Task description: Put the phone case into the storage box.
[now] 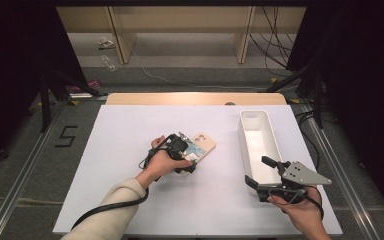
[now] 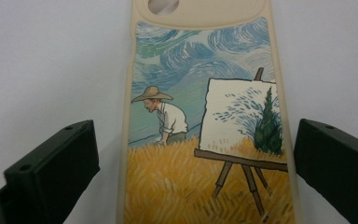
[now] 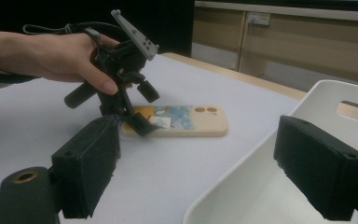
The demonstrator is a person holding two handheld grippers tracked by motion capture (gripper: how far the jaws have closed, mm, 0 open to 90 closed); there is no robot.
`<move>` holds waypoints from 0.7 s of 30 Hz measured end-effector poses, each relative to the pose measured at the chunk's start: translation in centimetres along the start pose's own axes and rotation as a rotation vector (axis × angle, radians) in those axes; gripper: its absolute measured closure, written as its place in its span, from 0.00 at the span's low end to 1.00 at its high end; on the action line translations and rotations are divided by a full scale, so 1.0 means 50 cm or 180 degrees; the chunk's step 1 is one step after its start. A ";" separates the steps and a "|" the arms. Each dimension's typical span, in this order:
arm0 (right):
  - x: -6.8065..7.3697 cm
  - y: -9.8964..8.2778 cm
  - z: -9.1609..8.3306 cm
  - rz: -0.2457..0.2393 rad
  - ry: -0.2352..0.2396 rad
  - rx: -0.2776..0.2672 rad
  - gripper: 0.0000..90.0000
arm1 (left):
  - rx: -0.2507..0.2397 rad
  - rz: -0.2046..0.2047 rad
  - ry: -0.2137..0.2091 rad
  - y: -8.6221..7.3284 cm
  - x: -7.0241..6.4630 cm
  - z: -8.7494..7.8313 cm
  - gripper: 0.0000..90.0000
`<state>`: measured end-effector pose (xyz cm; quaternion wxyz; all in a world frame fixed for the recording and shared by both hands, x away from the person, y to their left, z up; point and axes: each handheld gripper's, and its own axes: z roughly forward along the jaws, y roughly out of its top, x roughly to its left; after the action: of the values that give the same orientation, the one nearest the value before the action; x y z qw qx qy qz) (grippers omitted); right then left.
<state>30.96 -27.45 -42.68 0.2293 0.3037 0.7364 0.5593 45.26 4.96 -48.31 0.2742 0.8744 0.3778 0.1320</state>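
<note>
Tongs in the person's left hand, the left tongs [image 1: 189,159], are reaching down over the near end of a cream phone case [image 1: 201,147] that is lying flat on the white tabletop [image 1: 130,200], left of the middle. Seen along those tongs in the left gripper view, the two black jaws are standing wide on either side of the case [image 2: 205,140], the left one clearly apart from its edge and the right one just beside it; the pads are not pressing on it. The case is showing its printed back: a painter in a straw hat bending in a yellow field, an easel with a canvas, and a swirling blue sky, with the camera cut-out at the far end. From the right gripper view the left tongs [image 3: 137,122] are coming down at the painted end of the case [image 3: 186,120], the person's hand [image 3: 51,53] wrapping the handle above them. Right tongs [image 1: 260,172] are hovering at the near right of the tabletop, over the near end of a long white bin [image 1: 260,135] that is running from near to far; their jaws are standing wide with nothing between them, framing the bin's rim [image 3: 270,140] in their own view.
</note>
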 end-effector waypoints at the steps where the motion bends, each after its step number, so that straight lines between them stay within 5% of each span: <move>1: 0.000 0.000 0.000 0.0004 -0.0001 -0.0002 0.17 | 0.0004 -0.0011 0.0004 -0.001 0.000 0.001 0.00; 21: 0.000 0.000 0.000 0.0000 0.0010 0.0008 0.17 | 0.0070 -0.0043 -0.0057 -0.003 0.002 0.005 0.04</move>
<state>30.95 -27.42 -42.70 0.2277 0.3031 0.7375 0.5589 45.35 5.01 -48.61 0.2689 0.8760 0.3827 0.1183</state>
